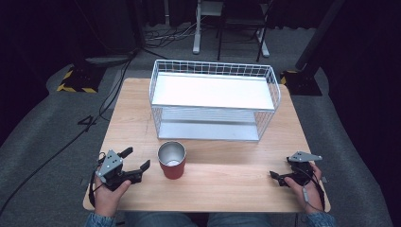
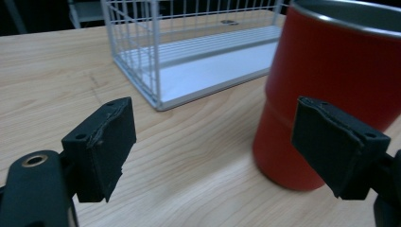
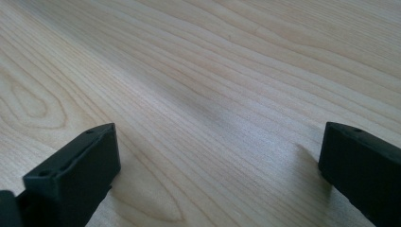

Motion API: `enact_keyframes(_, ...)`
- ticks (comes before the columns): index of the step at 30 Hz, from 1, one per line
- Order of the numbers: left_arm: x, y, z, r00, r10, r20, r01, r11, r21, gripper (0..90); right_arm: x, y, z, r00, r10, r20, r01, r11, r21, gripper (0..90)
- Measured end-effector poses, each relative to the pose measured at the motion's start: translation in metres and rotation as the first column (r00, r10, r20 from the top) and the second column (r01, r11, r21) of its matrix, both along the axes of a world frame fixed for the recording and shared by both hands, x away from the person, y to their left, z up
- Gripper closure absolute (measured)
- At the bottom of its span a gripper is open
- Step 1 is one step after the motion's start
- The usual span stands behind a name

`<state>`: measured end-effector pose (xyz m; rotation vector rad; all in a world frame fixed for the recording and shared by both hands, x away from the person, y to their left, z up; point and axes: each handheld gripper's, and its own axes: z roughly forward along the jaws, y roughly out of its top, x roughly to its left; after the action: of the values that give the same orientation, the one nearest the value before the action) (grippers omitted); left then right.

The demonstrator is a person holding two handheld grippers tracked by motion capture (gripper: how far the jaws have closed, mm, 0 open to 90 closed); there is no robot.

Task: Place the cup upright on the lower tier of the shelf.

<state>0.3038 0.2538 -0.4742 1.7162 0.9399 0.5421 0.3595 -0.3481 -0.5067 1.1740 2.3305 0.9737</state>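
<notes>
The big wooden table (image 1: 227, 182) holds a white wire rack (image 1: 213, 97) at the back. A red cup (image 1: 171, 160) stands in front of it. The left gripper (image 1: 137, 161) is wide and empty, just beside the cup. It should probably slide around the cup's middle, then squeeze gently. The right gripper (image 1: 275, 176) rests wide and empty too.

One camera overhead, one riding on each gripper.

The high view looks forward and down over the whole light wooden table (image 1: 213, 189). The left gripper view sits low, facing the red metal cup (image 2: 340, 90) close up and the white wire two-tier rack (image 2: 189, 56) beyond (both shared with the high view). The right gripper view skims bare tabletop, very near.
</notes>
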Motion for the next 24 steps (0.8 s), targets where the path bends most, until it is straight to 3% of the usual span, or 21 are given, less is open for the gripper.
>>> enact_keyframes(11,-0.005,-0.019,0.003,0.9964,-0.085,-0.003,0.085,0.9955,-0.043,15.3,0.000,0.000,0.000,1.0000,0.001,0.000,-0.001,1.0000,0.000,0.0)
enact_keyframes(24,-0.008,-0.040,0.002,0.9862,-0.166,-0.008,0.166,0.9862,-0.009,15.0,0.000,0.000,0.000,1.0000,0.001,0.000,-0.001,1.0000,-0.001,0.0)
